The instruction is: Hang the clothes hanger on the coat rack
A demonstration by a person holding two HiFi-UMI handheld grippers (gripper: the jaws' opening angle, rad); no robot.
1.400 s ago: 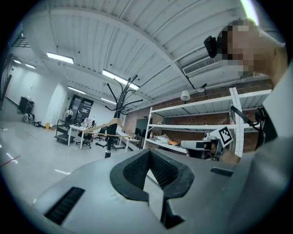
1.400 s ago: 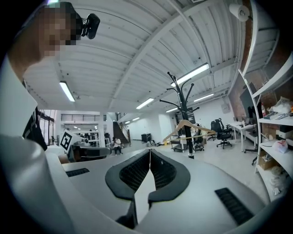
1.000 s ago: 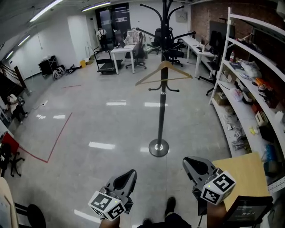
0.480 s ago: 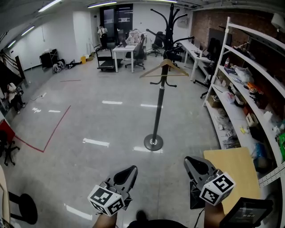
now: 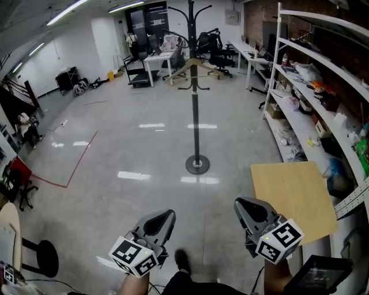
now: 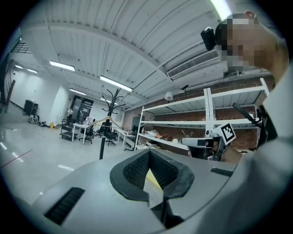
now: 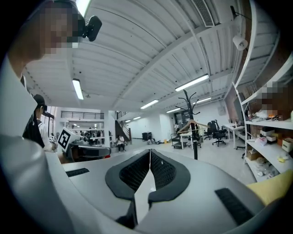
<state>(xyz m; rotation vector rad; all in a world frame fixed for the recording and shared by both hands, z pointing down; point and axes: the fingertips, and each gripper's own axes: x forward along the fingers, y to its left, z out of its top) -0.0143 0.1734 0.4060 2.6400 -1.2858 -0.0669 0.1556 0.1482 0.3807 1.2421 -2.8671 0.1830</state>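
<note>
The clothes hanger [image 5: 182, 68] hangs on an upper arm of the coat rack [image 5: 195, 115], well apart from me. The left gripper [image 5: 166, 215] and right gripper [image 5: 241, 203] have their jaws together on nothing. I judge the hanging complete. Recommended: approach no closer, so nothing disturbs the hanger.

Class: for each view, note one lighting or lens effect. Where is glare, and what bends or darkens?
Head view: ceiling lights glare as white streaks on the glossy floor; the shelves bow with wide-angle distortion. Left gripper view: black corners ring a circular picture. Right gripper view: same dark rim, and a ceiling lamp burns out white.
</note>
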